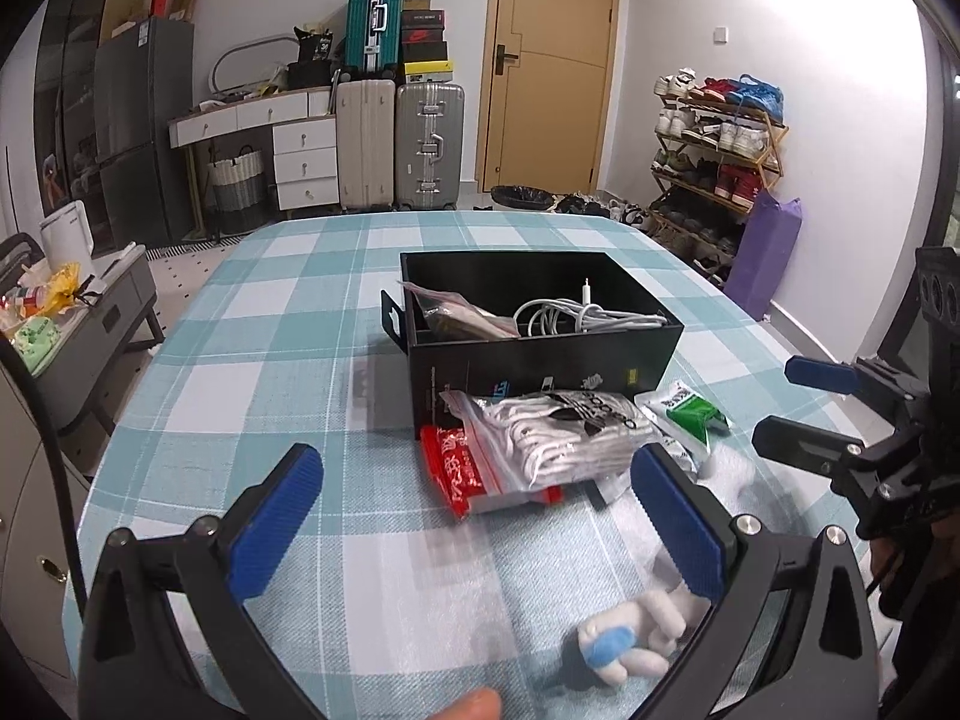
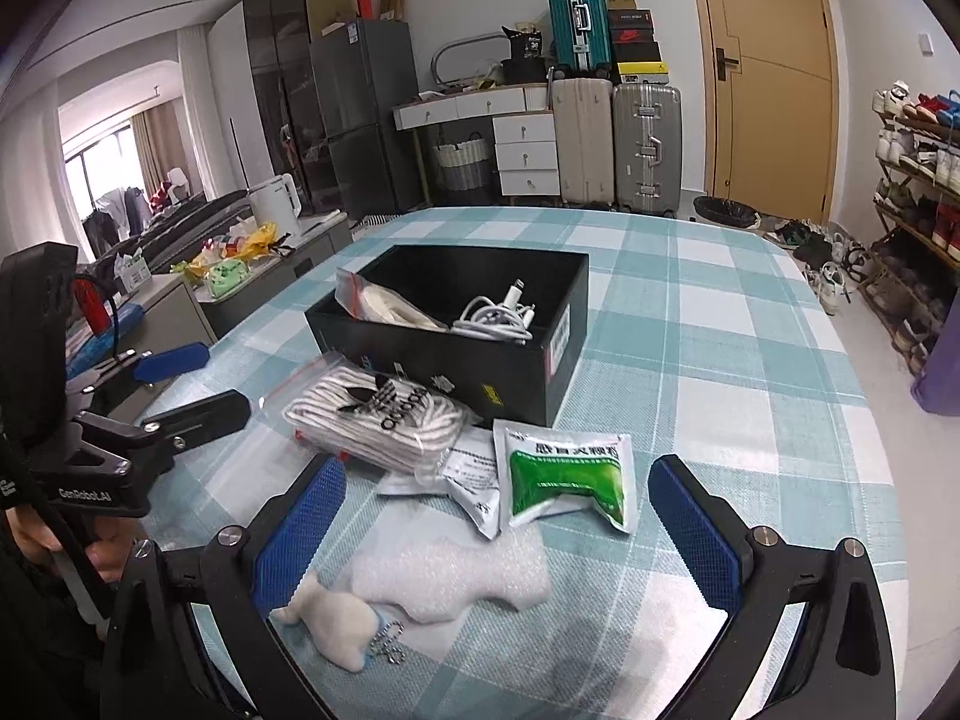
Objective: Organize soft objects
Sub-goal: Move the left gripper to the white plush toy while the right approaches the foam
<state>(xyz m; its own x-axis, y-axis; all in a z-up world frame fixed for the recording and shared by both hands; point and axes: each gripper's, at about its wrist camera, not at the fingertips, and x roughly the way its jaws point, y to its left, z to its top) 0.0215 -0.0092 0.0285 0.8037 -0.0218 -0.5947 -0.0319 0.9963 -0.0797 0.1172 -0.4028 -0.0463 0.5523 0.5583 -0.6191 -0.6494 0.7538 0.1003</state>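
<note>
Plush toy on checked tablecloth, beside foam sheet; lace bag against black box; left gripper wide, empty; right gripper wide, empty

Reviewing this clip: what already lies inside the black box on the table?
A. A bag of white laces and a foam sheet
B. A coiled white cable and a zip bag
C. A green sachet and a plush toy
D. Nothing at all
B: the black box holds a coiled white cable in one compartment and a zip bag in the other; the green sachet lies outside on the cloth.
</note>
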